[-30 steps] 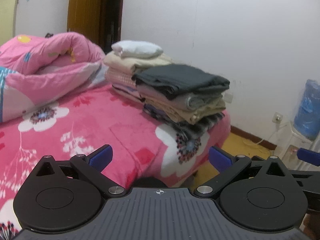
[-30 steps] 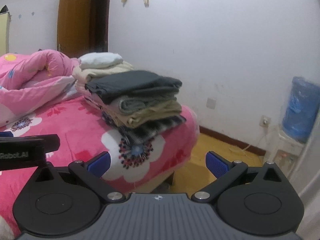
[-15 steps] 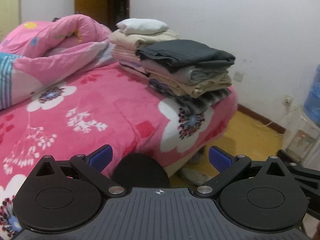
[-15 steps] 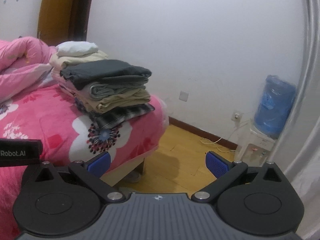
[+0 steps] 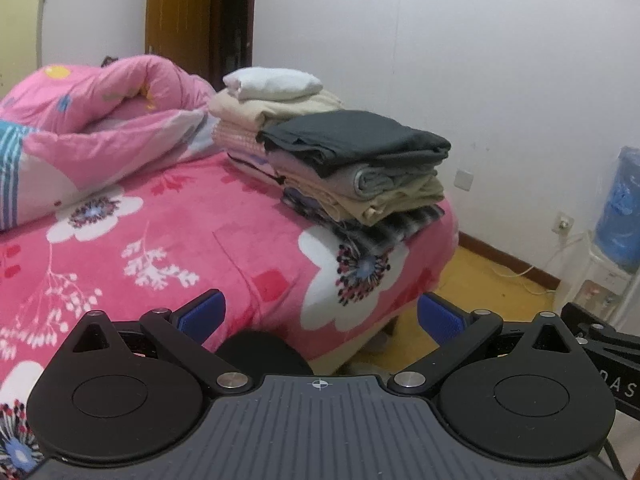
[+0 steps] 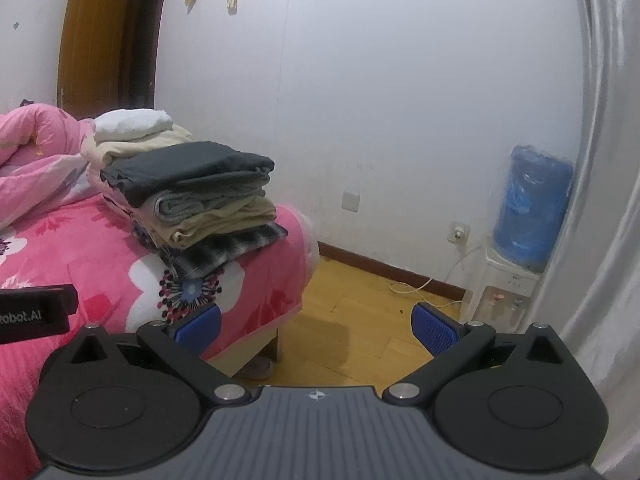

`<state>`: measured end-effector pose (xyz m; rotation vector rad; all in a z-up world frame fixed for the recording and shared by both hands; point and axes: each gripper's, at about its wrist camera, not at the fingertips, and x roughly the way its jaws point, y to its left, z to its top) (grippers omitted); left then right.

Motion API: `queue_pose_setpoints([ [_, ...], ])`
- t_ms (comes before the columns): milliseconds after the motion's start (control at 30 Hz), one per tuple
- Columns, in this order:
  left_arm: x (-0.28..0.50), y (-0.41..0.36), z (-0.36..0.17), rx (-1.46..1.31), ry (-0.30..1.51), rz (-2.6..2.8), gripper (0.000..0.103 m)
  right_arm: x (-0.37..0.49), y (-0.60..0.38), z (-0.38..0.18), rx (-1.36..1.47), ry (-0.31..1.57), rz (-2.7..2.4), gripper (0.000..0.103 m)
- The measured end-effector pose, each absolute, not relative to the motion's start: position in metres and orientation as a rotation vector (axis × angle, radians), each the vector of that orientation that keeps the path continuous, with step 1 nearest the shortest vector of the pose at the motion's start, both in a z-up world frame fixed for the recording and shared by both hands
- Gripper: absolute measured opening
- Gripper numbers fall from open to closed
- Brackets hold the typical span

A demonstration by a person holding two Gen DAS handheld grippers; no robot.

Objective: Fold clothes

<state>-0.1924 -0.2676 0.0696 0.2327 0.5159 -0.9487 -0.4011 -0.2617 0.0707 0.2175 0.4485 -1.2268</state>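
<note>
A stack of folded clothes [image 5: 360, 176] [image 6: 200, 196] sits on the corner of a bed with a pink floral cover [image 5: 160, 240] [image 6: 100, 264]; a dark grey garment [image 5: 356, 140] tops it. Behind stands a second stack, beige with a white piece [image 5: 272, 84] [image 6: 132, 124] on top. My left gripper [image 5: 320, 314] is open and empty, held above the bed's near edge, well short of the stacks. My right gripper [image 6: 316, 326] is open and empty over the floor beside the bed corner.
A rumpled pink quilt [image 5: 100, 128] lies at the bed's far left. A water dispenser with a blue bottle [image 6: 528, 208] stands by the white wall, with a cable on the wooden floor [image 6: 360, 320]. A grey curtain [image 6: 600, 200] hangs at the right. A brown door [image 5: 180, 16] is behind.
Both views have shifted: the left camera tilted down and back up, and the right one swung rightward toward the wall and dispenser. Both grippers stayed open and empty.
</note>
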Motion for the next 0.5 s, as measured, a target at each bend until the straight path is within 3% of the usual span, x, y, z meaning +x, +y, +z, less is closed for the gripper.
queue_pose_setpoints([
  [500,-0.1840,-0.2711,0.0629,0.244,0.550,-0.921,0.103,-0.3916,-0.2640,0.0625,0.219,0.479,-1.213,0.103],
])
